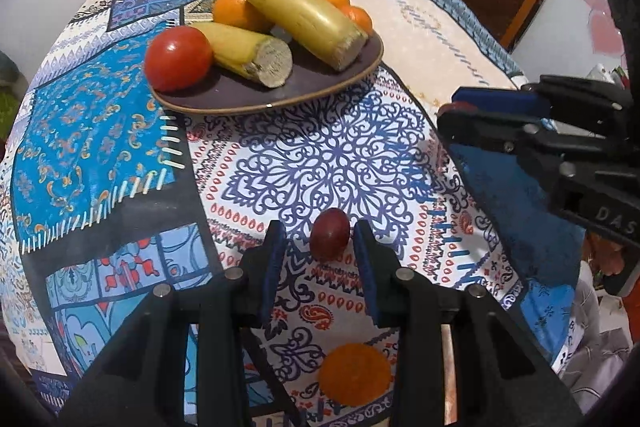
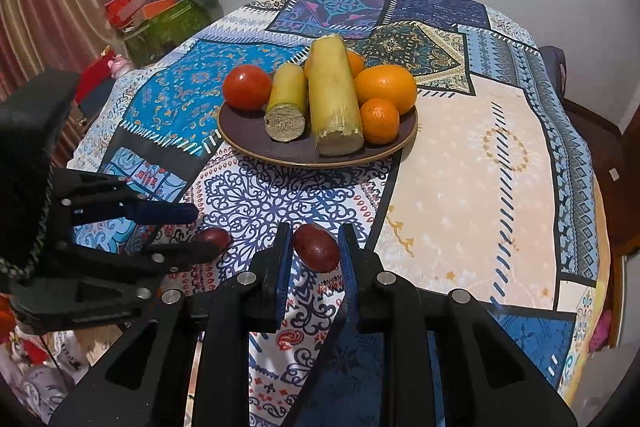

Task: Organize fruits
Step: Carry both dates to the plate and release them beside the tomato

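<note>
A small dark-red fruit [image 2: 317, 247], low at frame centre, is clenched in the right claw [image 2: 314, 247]; another [image 1: 330, 239] is straddled, unpressed, by the released left claw [image 1: 320, 247]. Either could be dropped short of the plate [image 2: 256, 137].

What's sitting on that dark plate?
On the dark plate: a tomato, two cut yellow stalks, a short one and a long one, and oranges. One orange is mostly hidden behind the long stalk.

At lower centre the right gripper [image 2: 313, 247] clamps a dark red fruit [image 2: 316, 247]; the fruit plate [image 2: 256, 131] sits mid-frame.
</note>
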`<act>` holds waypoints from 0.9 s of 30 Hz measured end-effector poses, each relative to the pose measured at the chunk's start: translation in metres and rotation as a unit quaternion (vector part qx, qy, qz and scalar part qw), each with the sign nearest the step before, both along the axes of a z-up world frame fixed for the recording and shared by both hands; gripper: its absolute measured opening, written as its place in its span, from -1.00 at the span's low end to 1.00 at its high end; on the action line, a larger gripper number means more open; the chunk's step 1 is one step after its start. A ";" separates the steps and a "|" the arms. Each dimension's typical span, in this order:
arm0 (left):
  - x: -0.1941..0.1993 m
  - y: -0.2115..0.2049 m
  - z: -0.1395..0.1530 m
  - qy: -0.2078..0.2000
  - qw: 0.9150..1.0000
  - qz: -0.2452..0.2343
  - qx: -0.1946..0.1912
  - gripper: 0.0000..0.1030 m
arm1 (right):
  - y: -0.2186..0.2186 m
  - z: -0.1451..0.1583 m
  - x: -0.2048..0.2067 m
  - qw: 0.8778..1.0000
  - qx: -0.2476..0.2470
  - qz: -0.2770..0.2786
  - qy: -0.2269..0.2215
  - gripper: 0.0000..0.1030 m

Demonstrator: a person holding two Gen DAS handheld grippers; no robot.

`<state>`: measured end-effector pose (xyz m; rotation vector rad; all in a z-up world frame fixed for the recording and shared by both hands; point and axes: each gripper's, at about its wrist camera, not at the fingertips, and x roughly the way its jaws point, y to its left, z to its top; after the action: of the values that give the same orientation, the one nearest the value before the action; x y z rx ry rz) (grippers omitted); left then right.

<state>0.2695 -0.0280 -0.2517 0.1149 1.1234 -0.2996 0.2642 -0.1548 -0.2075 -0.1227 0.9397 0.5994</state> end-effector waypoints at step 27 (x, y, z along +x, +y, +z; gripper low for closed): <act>0.032 0.060 0.058 -0.085 0.994 0.066 -0.026 -0.62 | 0.031 0.016 0.031 0.999 0.016 0.014 -0.024 -0.59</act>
<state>0.3019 0.0318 -0.1933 0.0184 0.9495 -0.1976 0.2956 -0.1239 -0.1917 -0.1211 0.8827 0.6337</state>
